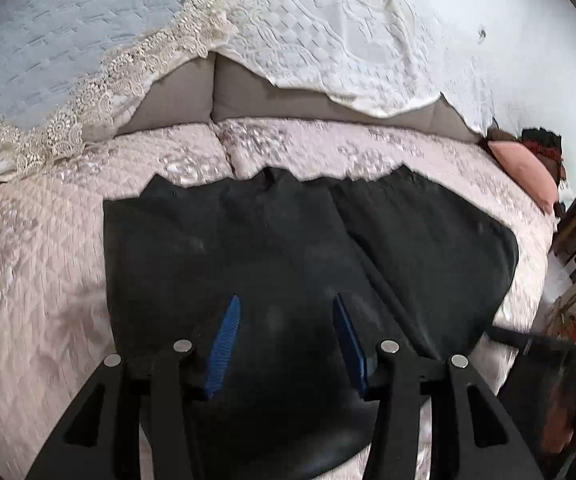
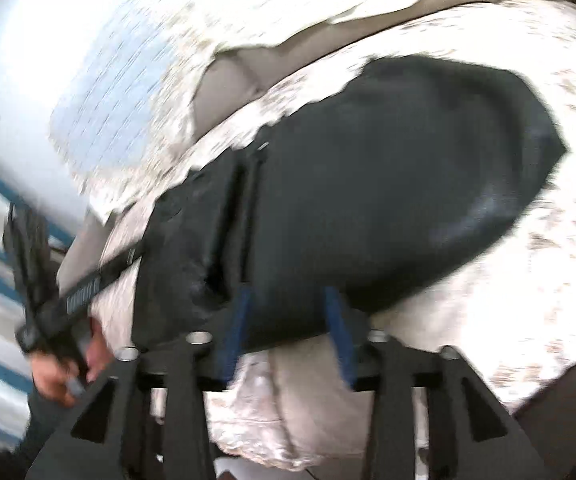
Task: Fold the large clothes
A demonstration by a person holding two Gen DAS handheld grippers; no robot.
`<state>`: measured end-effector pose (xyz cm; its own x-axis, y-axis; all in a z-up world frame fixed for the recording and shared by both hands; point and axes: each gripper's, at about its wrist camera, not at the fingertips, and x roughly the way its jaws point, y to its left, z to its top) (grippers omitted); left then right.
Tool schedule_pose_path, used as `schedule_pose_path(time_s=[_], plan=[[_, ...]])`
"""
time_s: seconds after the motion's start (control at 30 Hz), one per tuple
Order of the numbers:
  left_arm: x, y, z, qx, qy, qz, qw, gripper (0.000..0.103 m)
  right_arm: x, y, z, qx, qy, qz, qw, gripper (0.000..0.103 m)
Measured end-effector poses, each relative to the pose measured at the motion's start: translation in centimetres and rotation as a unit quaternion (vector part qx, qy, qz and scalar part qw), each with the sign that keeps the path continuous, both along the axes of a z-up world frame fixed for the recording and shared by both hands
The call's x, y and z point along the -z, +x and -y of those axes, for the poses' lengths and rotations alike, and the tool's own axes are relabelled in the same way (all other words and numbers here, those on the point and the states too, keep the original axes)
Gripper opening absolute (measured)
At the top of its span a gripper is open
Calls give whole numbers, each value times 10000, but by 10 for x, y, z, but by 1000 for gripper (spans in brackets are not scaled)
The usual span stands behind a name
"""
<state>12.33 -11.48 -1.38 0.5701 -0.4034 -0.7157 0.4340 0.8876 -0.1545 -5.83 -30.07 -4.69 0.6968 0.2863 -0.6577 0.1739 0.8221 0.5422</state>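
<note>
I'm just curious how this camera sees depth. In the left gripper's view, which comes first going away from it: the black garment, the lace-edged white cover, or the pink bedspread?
From the left gripper:
1. Black garment, directly under the fingers.
2. Pink bedspread, around the garment.
3. Lace-edged white cover, over the headboard behind.

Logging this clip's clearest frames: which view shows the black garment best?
The left wrist view. The black garment lies sharp and nearly whole on the pink quilted cover, its far edge and a lengthwise fold line visible. The right wrist view is motion-blurred and tilted, showing the garment only as a dark shape.
</note>
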Motion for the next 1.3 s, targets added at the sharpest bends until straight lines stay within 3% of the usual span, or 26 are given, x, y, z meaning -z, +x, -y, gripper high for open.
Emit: schedule_pose_path(time_s=[0.13, 0.27, 0.4, 0.6, 0.87, 0.93, 0.97, 1.0, 1.07, 1.3], plan=[[17, -2, 7, -43, 173, -180, 9997, 51, 4, -13, 42, 835, 379, 28, 9958, 58], [2, 2, 15, 31, 30, -202, 9998, 52, 10, -19, 79, 1454, 628, 46, 9874, 69], [-2, 19, 34, -8, 127, -132, 9998, 53, 21, -17, 108, 1821, 928, 65, 9789, 70], [34, 32, 56, -70, 624, -306, 9976, 53, 29, -7, 128, 2054, 1092, 163, 9724, 70], [38, 29, 63, -174, 854, -307, 9957, 53, 33, 23, 140, 2140, 817, 178, 9732, 70], [38, 28, 65, -197, 912, -290, 9952, 53, 32, 25, 143, 2130, 828, 208, 9733, 65], [38, 28, 66, -198, 921, -292, 9951, 53, 32, 27, 145, 2109, 875, 180, 9734, 47], [38, 28, 65, -203, 909, -296, 9952, 53, 33, 29, 147, 2063, 1031, 159, 9729, 38], [37, 28, 64, -180, 860, -295, 9957, 53, 23, 27, 147, 1955, 1264, 313, 9720, 30], [29, 28, 48, -42, 444, -374, 9983, 54, -74, 21, 86, 785, 962, 1403, 9823, 25]])
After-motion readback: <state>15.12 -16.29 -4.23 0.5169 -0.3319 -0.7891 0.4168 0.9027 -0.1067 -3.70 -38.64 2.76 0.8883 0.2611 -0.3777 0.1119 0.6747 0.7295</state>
